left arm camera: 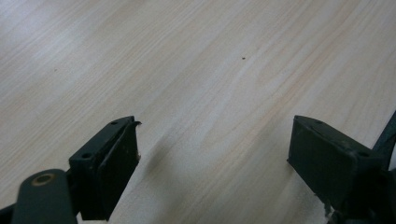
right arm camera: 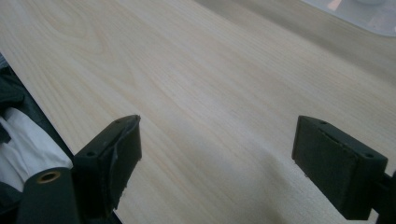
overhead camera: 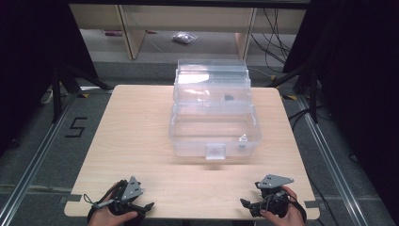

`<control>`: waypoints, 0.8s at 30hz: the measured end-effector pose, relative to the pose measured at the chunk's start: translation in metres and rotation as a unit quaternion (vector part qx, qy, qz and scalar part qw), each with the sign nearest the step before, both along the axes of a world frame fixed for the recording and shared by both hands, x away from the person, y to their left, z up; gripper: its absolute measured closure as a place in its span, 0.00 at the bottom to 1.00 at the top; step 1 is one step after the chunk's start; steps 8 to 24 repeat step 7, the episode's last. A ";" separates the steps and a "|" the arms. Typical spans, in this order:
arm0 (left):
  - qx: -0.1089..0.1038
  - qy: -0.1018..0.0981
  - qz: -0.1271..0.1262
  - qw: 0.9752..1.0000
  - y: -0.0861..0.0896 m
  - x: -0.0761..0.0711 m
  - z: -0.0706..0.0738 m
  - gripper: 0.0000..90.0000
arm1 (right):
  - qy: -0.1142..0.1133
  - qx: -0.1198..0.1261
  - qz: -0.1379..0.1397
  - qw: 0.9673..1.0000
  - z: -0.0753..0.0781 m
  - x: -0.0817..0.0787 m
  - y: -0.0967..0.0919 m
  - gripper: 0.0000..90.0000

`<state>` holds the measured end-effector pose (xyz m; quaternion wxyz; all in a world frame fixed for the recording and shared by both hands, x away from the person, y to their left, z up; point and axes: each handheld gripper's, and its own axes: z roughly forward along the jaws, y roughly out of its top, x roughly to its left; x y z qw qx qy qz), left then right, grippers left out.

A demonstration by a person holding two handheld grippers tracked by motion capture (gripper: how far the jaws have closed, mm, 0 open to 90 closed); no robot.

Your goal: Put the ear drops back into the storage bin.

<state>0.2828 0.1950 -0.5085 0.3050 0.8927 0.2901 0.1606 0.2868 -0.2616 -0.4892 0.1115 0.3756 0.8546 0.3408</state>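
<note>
Pale wooden square table (overhead camera: 141, 141), seen from above, bearing at its centre a clear plastic tiered storage box (overhead camera: 214, 110) with its lid raised and its trays stepped back toward the far edge; a small latch tab sits on its front wall. A small dark item (overhead camera: 229, 98) lies in an upper tray and a small pale item (overhead camera: 243, 138) in the lower compartment; neither can be identified. The left gripper (overhead camera: 141, 207) and the right gripper (overhead camera: 249, 205) rest at the near edge of the table, one at each front corner, well apart from the box and from each other. In both gripper views the black jaws stand spread wide over bare wood, holding nothing. Judged stage: starting position, before any approach. The next move probably calls for carrying one or both grippers forward to the box, which lies ahead and between them.
</note>
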 end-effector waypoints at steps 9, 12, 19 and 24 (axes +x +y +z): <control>-0.002 -0.002 0.005 1.000 -0.001 0.000 0.000 0.17 | 0.013 0.002 -0.009 1.000 0.000 -0.001 0.001 0.18; -0.002 -0.002 0.005 1.000 -0.001 0.000 0.000 0.17 | 0.013 0.002 -0.009 1.000 0.000 -0.001 0.001 0.18; -0.002 -0.002 0.005 1.000 -0.001 0.000 0.000 0.17 | 0.013 0.002 -0.009 1.000 0.000 -0.001 0.001 0.18; -0.002 -0.002 0.005 1.000 -0.001 0.000 0.000 0.17 | 0.013 0.002 -0.009 1.000 0.000 -0.001 0.001 0.18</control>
